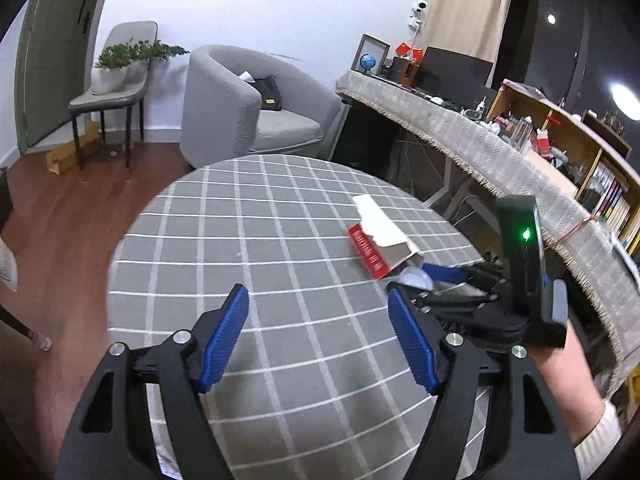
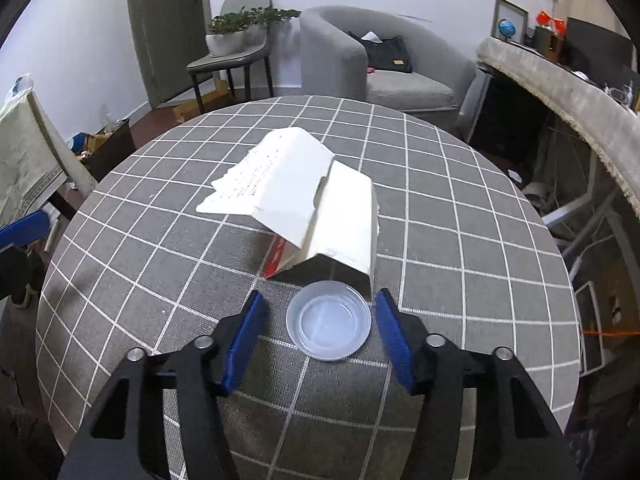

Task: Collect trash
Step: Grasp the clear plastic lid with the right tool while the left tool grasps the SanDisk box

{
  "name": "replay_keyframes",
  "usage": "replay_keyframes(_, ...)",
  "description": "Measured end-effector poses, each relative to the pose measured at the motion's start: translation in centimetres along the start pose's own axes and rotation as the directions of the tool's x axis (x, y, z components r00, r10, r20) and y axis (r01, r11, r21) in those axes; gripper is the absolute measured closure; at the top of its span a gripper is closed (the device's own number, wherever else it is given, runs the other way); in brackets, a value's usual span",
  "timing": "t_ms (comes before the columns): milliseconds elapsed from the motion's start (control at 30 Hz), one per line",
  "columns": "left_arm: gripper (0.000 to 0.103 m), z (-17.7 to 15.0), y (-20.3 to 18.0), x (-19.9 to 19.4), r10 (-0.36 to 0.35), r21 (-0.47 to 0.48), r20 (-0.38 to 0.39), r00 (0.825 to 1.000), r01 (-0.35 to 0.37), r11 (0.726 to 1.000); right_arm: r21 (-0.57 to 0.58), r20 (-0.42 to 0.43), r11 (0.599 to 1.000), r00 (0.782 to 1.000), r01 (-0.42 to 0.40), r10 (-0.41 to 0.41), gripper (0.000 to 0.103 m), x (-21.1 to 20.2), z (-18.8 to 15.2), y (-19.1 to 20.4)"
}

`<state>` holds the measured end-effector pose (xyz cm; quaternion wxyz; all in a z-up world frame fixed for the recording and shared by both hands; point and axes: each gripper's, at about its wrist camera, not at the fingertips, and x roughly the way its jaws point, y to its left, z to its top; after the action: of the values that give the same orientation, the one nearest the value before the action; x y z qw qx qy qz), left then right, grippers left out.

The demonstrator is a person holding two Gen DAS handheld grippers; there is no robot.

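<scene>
A torn-open white carton with a red printed side (image 2: 312, 204) lies on the round table with a grey checked cloth (image 2: 460, 208). A clear round plastic lid (image 2: 329, 321) lies flat just in front of the carton. My right gripper (image 2: 320, 312) is open, its blue fingers either side of the lid, not touching it. In the left wrist view my left gripper (image 1: 318, 304) is open and empty over bare cloth (image 1: 240, 216); the carton (image 1: 382, 240) lies to its right, with the lid (image 1: 416, 278) between the right gripper's fingers (image 1: 440, 272).
A grey armchair (image 1: 256, 108) with a black bag, and a chair holding a potted plant (image 1: 120, 68), stand beyond the table. A long cluttered counter with a fringed cloth (image 1: 500, 152) runs along the right. A cloth-covered chair (image 2: 24, 152) stands at left.
</scene>
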<state>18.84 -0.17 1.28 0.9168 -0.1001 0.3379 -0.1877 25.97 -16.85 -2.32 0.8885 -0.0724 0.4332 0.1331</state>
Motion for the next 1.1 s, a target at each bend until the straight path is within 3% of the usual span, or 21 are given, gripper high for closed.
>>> replay_keyframes(200, 0.033, 1.0, -2.1, 2.9, -0.029, -0.013, -0.011, 1.000, 0.029, 0.999, -0.021, 0.001, 0.999, 0.999, -0.045, 0.045, 0.063, -0.4, -0.1, -1.2)
replay_keyframes(533, 0.042, 2.1, -4.9, 8.0, -0.052, -0.054, -0.052, 0.997, 0.049, 0.997, -0.053, 0.012, 0.992, 0.994, -0.111, 0.112, 0.063, -1.3, -0.5, -3.2)
replay_keyframes(733, 0.049, 2.6, -6.4, 10.6, -0.077, -0.062, -0.081, 0.994, 0.072, 0.995, -0.015, 0.037, 0.995, 0.995, -0.097, 0.098, 0.063, -1.9, -0.5, -6.2)
replay_keyframes(1100, 0.099, 3.2, -7.4, 12.8, -0.066, -0.083, -0.067, 0.996, 0.061, 0.995, 0.018, 0.054, 0.995, 0.994, -0.095, 0.094, 0.063, -1.7, 0.1, -8.4)
